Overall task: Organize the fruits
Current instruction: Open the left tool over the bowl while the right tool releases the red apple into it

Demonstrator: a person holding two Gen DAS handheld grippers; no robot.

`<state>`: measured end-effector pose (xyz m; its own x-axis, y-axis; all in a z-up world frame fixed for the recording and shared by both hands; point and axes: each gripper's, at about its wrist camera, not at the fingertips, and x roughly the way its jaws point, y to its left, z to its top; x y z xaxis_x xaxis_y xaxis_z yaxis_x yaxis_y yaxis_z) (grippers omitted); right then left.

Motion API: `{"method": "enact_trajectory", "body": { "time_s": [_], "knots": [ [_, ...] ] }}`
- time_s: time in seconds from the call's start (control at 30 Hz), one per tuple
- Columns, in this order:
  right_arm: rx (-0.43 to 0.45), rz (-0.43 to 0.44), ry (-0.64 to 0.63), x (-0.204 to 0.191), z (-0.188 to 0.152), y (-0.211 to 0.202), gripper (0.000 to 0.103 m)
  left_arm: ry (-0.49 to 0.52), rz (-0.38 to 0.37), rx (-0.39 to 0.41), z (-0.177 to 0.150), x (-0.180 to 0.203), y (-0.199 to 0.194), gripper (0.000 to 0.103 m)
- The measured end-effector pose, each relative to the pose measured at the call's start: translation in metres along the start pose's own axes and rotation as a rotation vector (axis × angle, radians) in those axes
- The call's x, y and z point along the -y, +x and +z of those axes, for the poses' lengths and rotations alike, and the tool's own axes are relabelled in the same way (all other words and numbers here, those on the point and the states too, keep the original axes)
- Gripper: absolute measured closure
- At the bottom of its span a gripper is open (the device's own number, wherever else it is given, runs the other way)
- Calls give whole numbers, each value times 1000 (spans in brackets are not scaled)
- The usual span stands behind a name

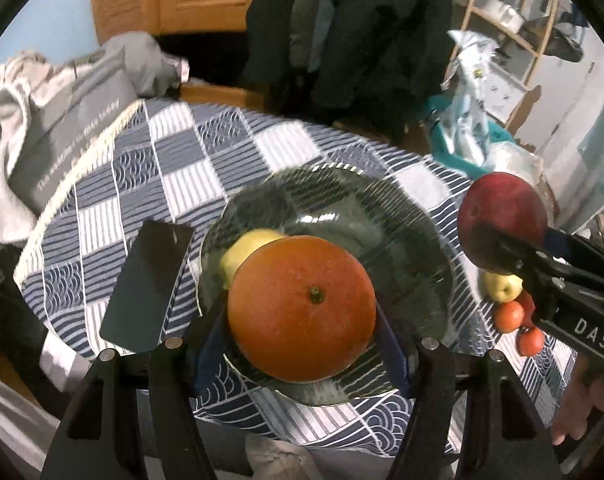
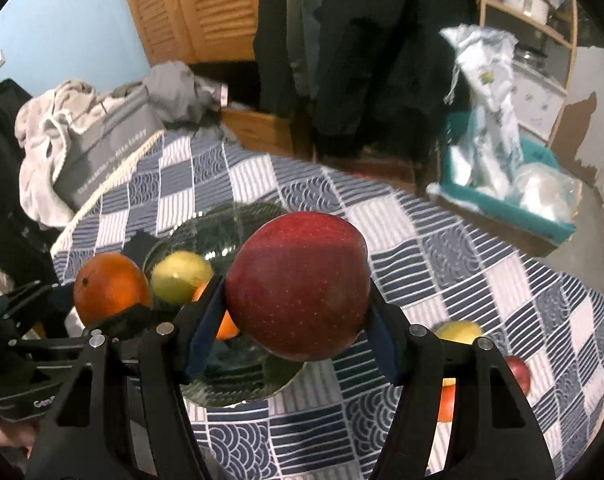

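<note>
My left gripper (image 1: 302, 312) is shut on a large orange (image 1: 302, 308) and holds it over the near part of a dark glass plate (image 1: 342, 200). A yellow-green fruit (image 1: 246, 248) lies in the plate behind the orange. My right gripper (image 2: 298, 292) is shut on a red apple (image 2: 298, 284), held above the table to the right of the plate (image 2: 230, 220). The red apple also shows in the left wrist view (image 1: 502, 216). The orange (image 2: 110, 288) and the yellow-green fruit (image 2: 180, 276) show in the right wrist view.
Several loose fruits lie on the checked cloth (image 1: 174, 160) to the right: a yellow apple (image 1: 502, 286) and small red-orange ones (image 1: 510, 316). A dark phone (image 1: 146, 284) lies left of the plate. Clothes and a grey box (image 1: 62, 128) sit at the far left, a teal bin (image 2: 506, 188) at the right.
</note>
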<state>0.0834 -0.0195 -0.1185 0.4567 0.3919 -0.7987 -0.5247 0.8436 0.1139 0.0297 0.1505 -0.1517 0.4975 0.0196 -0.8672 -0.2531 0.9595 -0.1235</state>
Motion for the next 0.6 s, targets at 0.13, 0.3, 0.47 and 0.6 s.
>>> {"method": "enact_trajectory", "body": {
  "time_s": [0.13, 0.3, 0.47, 0.6],
  "knots": [
    [-53, 9, -5, -3, -5, 19, 37, -13, 11, -41, -4, -6, 17, 34],
    [-106, 28, -14, -8, -12, 39, 37, -31, 8, -101, -10, -10, 34, 34],
    [-144, 36, -29, -13, -18, 51, 37, -45, 8, -146, -15, -13, 47, 34],
    [-170, 37, -39, -15, -23, 59, 37, -43, 14, -174, -19, -12, 54, 34]
  ]
}}
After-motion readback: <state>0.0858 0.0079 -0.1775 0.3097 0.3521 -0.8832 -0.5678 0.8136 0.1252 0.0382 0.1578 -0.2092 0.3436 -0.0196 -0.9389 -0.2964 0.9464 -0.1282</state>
